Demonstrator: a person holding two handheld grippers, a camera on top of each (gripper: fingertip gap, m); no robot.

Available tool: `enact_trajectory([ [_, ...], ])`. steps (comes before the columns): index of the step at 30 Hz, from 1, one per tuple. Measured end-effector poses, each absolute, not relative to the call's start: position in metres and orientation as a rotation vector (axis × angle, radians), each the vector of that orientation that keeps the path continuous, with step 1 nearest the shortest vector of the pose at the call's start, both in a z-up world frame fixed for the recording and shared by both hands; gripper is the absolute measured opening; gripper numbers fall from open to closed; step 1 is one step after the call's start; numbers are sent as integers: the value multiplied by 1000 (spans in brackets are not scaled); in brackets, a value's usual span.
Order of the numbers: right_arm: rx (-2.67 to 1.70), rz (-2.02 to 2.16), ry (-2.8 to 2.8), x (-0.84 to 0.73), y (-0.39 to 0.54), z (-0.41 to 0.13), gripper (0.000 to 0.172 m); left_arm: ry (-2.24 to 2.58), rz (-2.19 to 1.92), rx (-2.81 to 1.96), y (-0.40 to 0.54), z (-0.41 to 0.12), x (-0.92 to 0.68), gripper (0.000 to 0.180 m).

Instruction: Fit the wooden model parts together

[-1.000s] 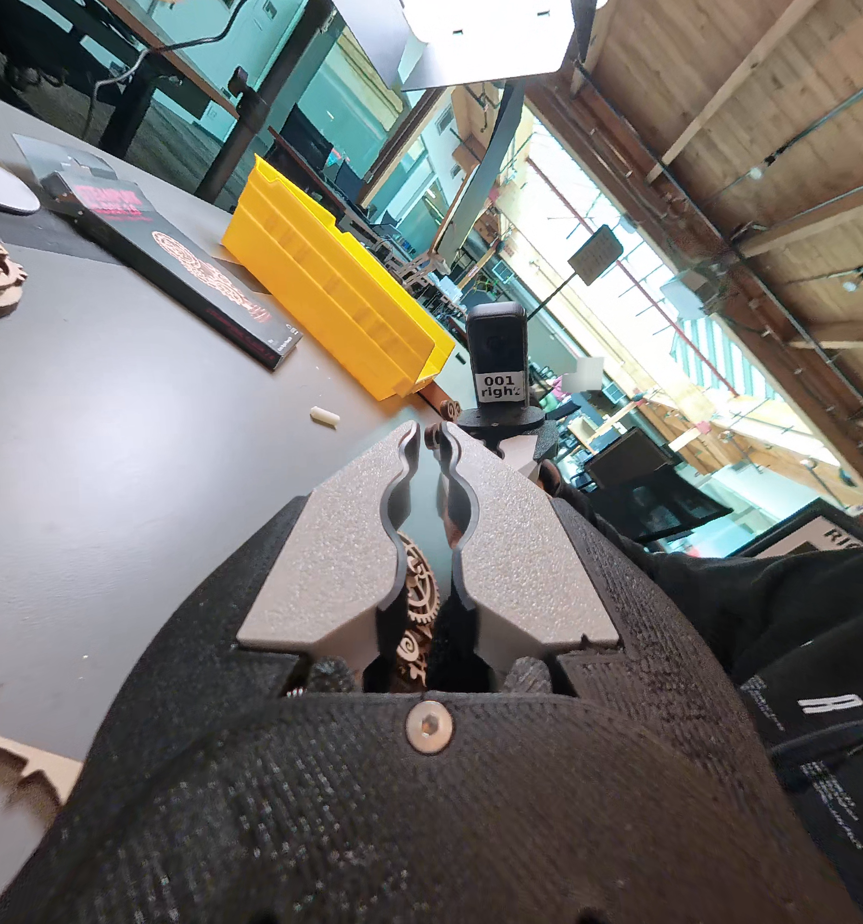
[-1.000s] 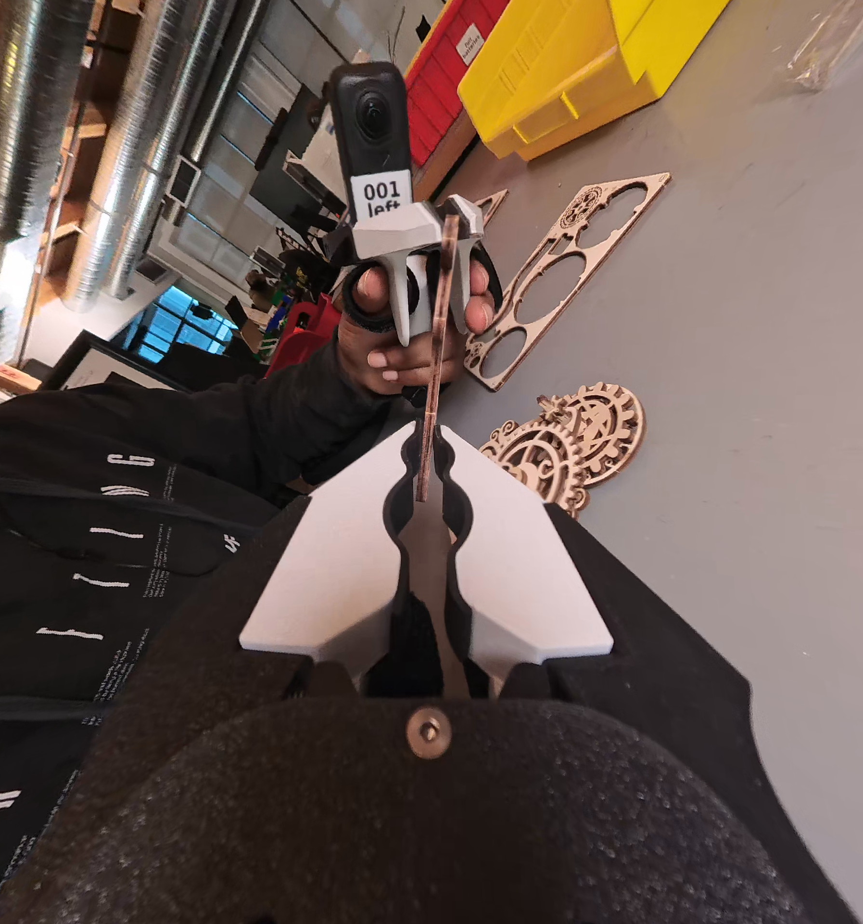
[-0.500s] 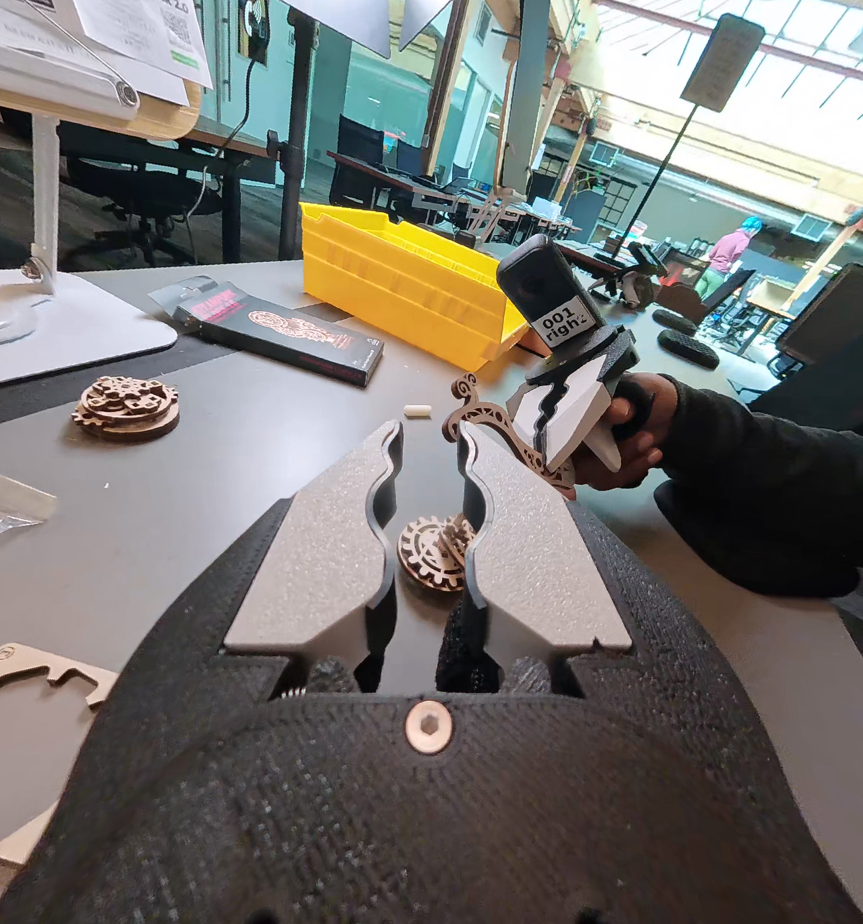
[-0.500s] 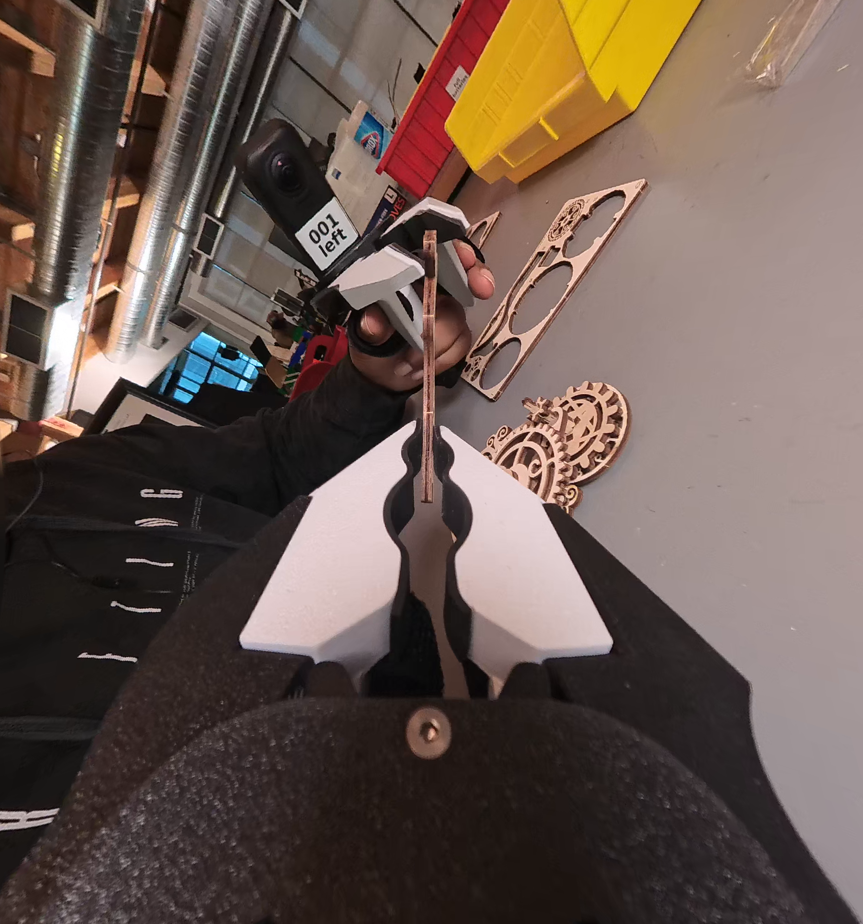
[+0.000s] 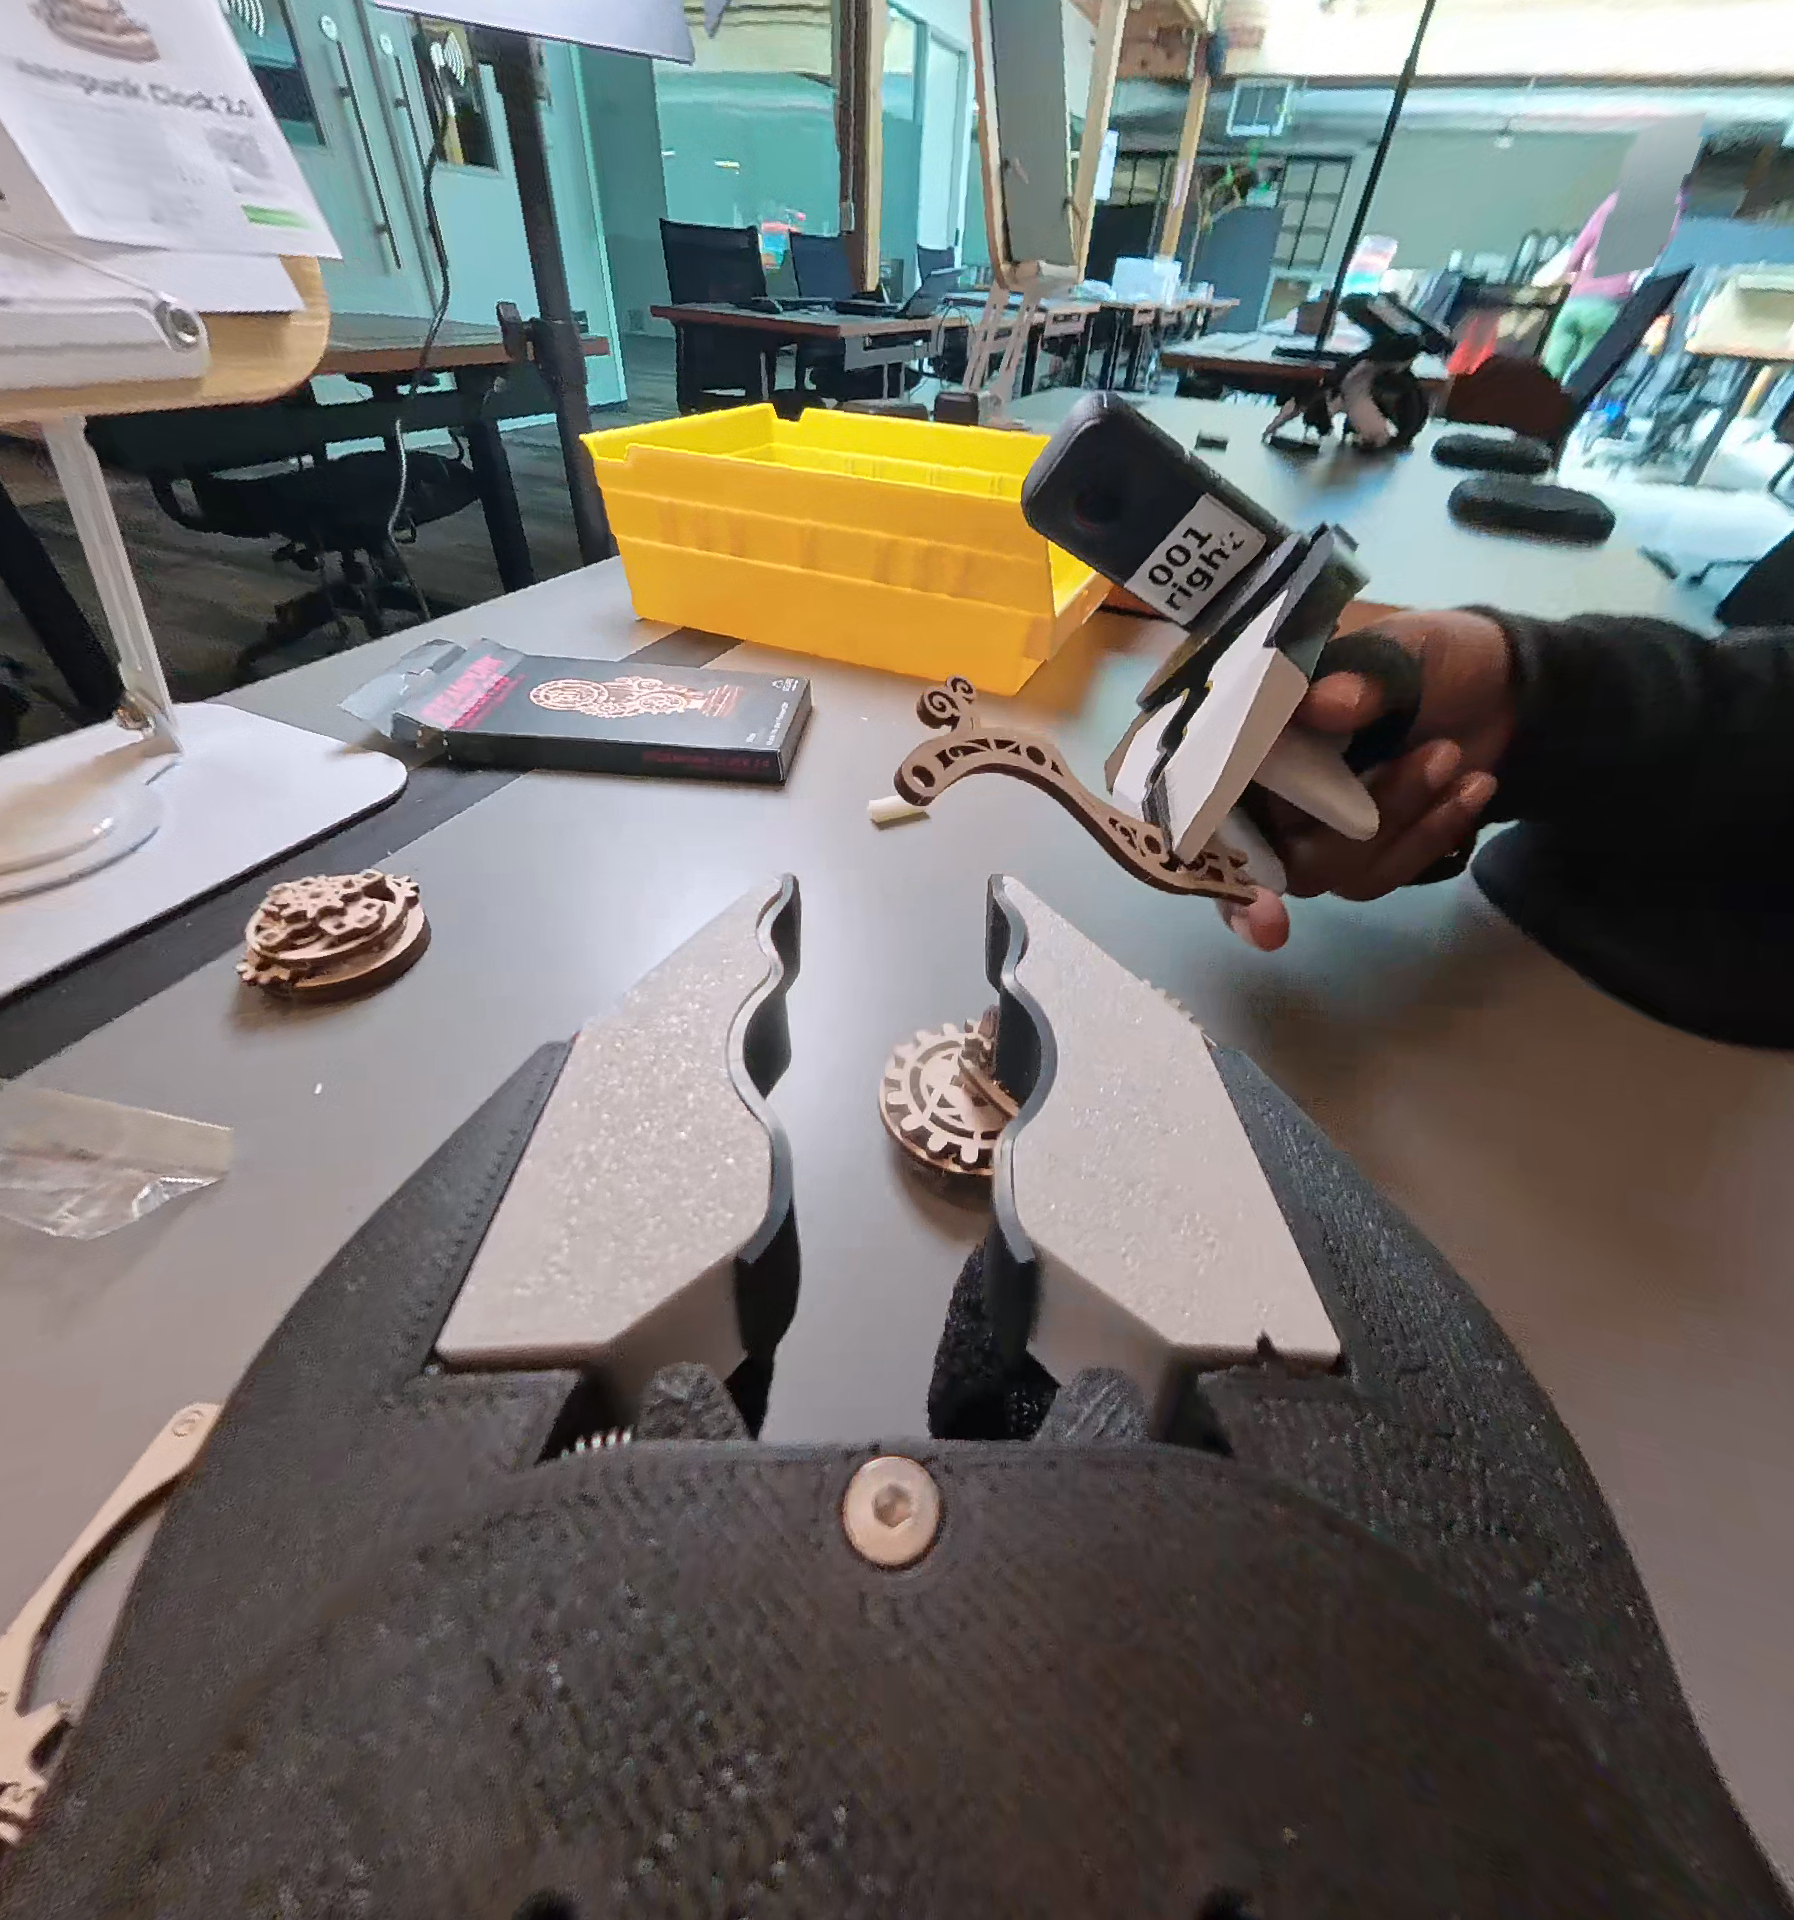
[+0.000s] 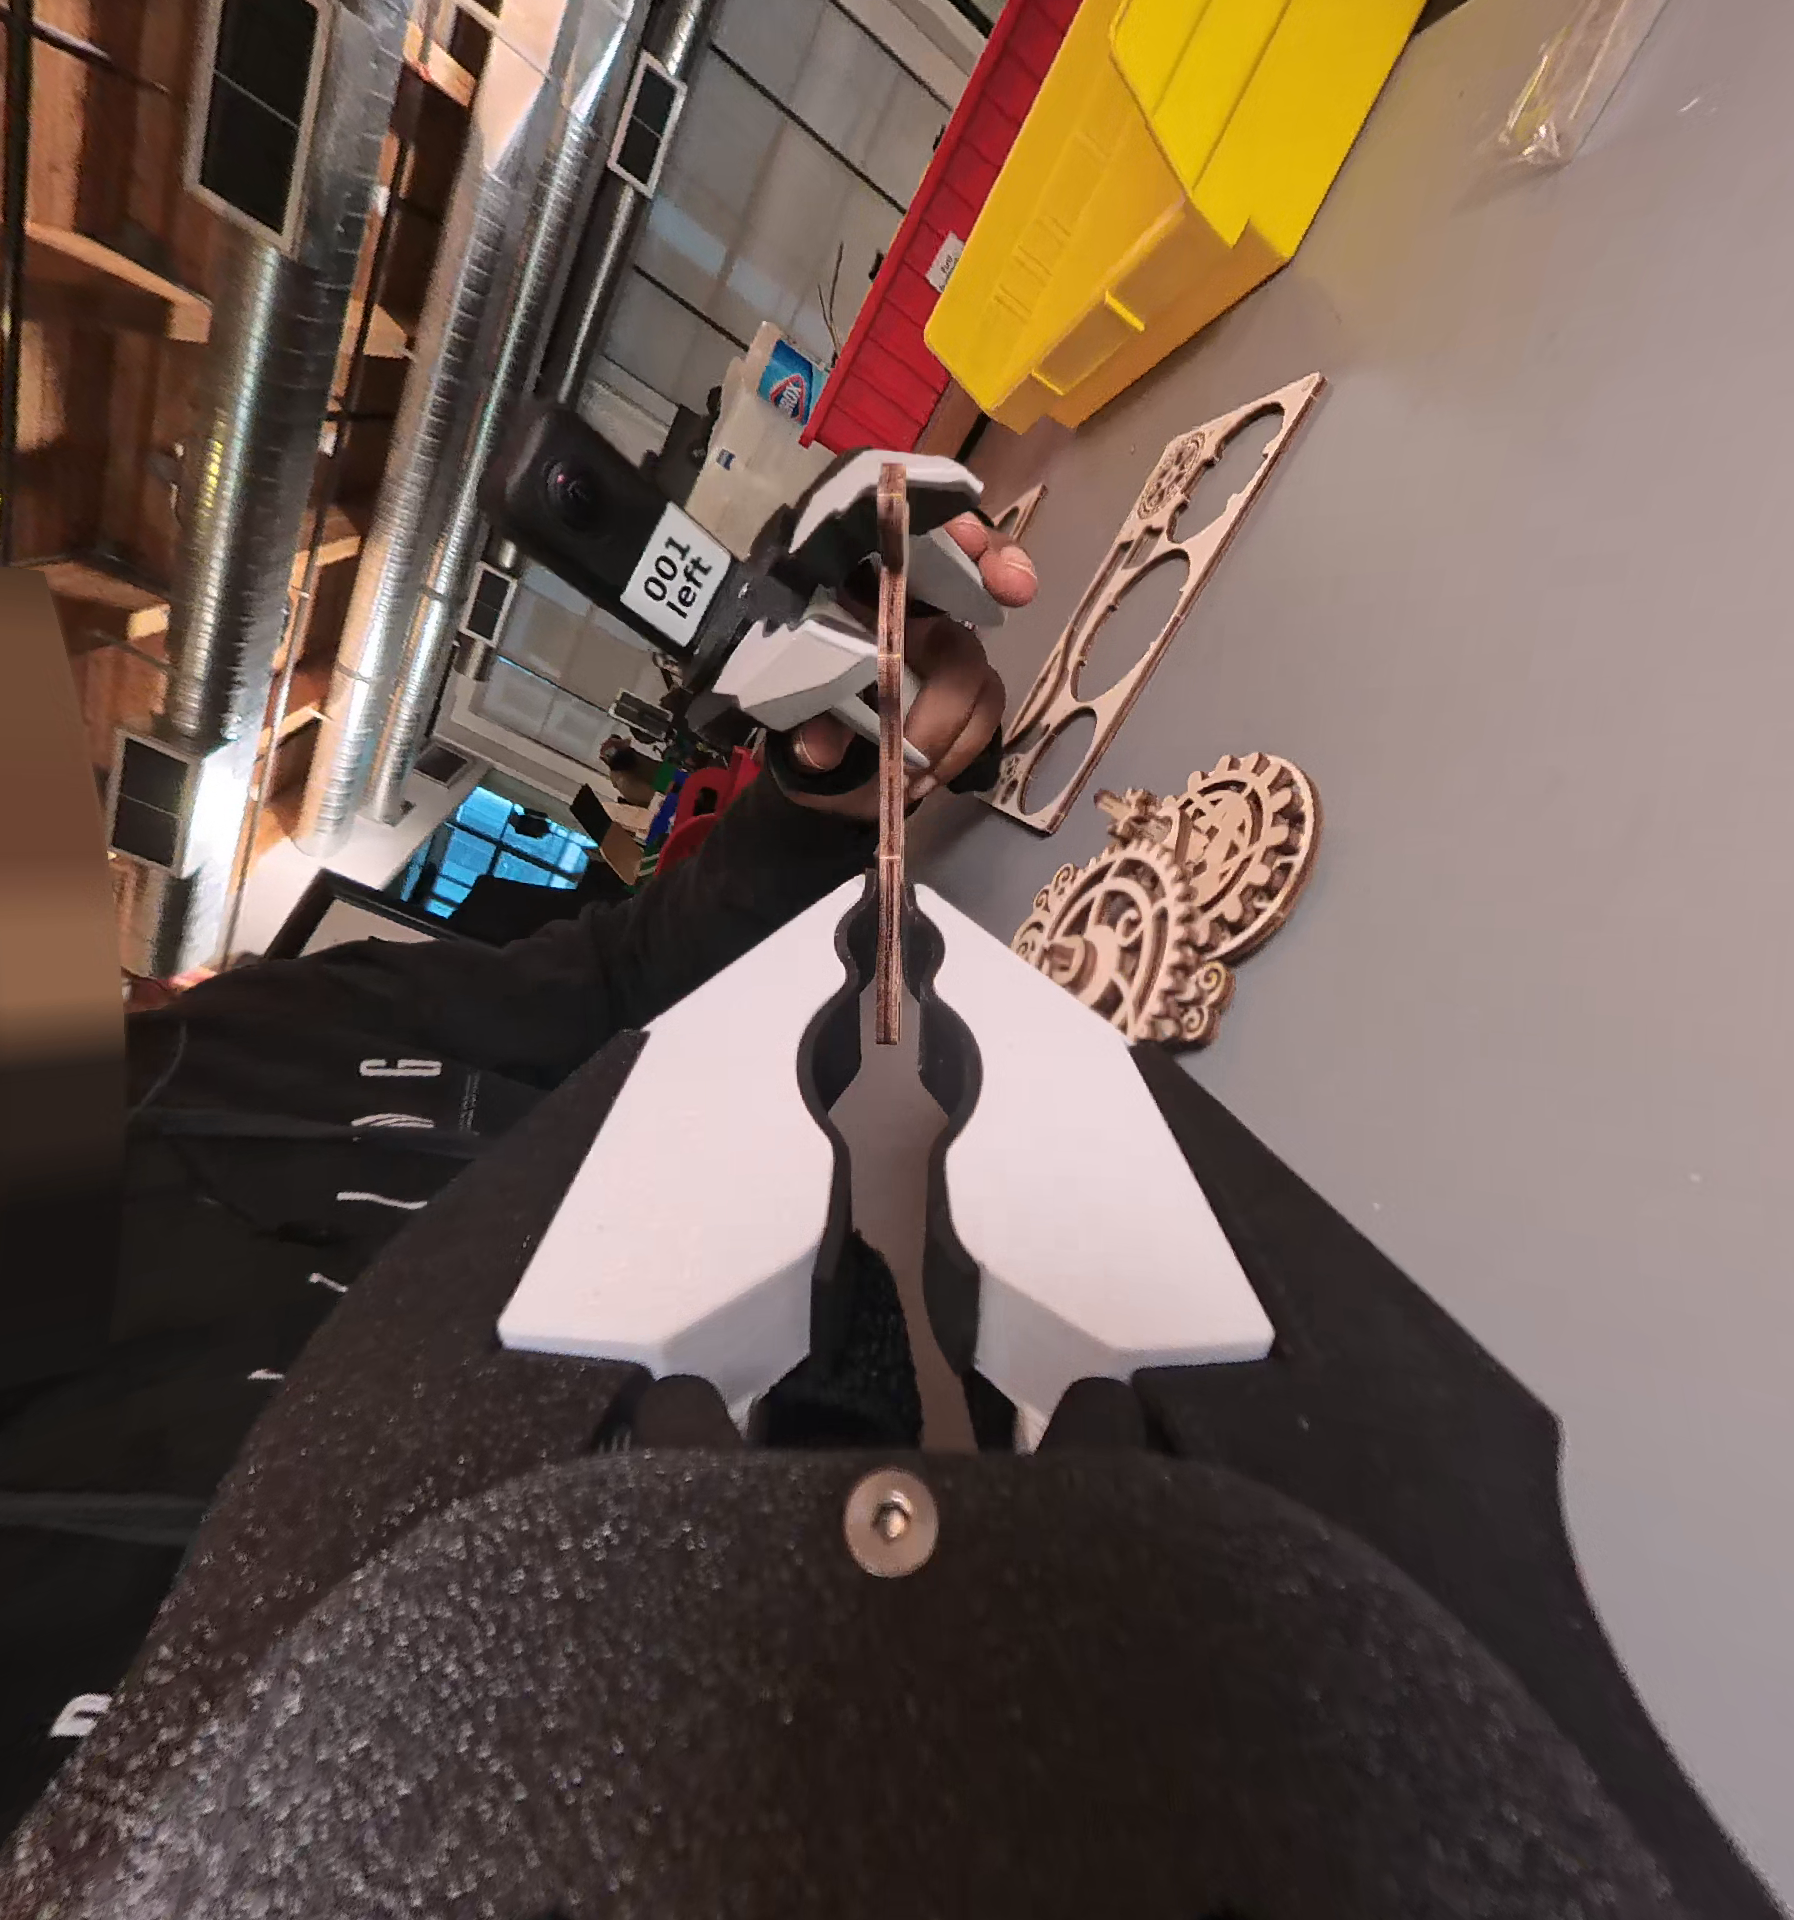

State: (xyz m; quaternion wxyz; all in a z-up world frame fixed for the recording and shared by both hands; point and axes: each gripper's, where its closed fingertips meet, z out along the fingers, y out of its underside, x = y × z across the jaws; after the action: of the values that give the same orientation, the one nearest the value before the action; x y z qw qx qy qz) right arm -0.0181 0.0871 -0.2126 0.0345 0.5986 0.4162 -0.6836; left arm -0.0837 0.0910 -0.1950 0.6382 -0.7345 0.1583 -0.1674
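The left gripper (image 5: pixel 893 914) has its jaws wide apart with nothing between them, low over the grey table (image 5: pixel 581 935), and a round wooden gear piece (image 5: pixel 940 1101) lies on the table partly behind its right finger. The right gripper (image 6: pixel 888 914) is squeezed tight on a thin curly wooden arm (image 5: pixel 1038 779), held up in the air over bare table. Far back near the table's edge sits a yellow bin (image 5: pixel 831 540); I cannot tell what is inside.
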Motion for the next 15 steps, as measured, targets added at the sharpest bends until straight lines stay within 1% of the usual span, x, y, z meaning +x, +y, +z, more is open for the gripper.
enact_trajectory([
  [5,1869,-2078,1260,-13,85,-219,1,540,-212,-1668,94,-205,-71,34],
  [10,1878,-2033,1234,-14,82,-226,2,537,-208,-1653,103,-203,-70,29],
  [13,1885,-2027,1225,-14,83,-227,2,560,-193,-1638,100,-203,-71,9],
  [15,1888,-2031,1211,-14,85,-227,2,557,-185,-1635,98,-202,-74,4],
])
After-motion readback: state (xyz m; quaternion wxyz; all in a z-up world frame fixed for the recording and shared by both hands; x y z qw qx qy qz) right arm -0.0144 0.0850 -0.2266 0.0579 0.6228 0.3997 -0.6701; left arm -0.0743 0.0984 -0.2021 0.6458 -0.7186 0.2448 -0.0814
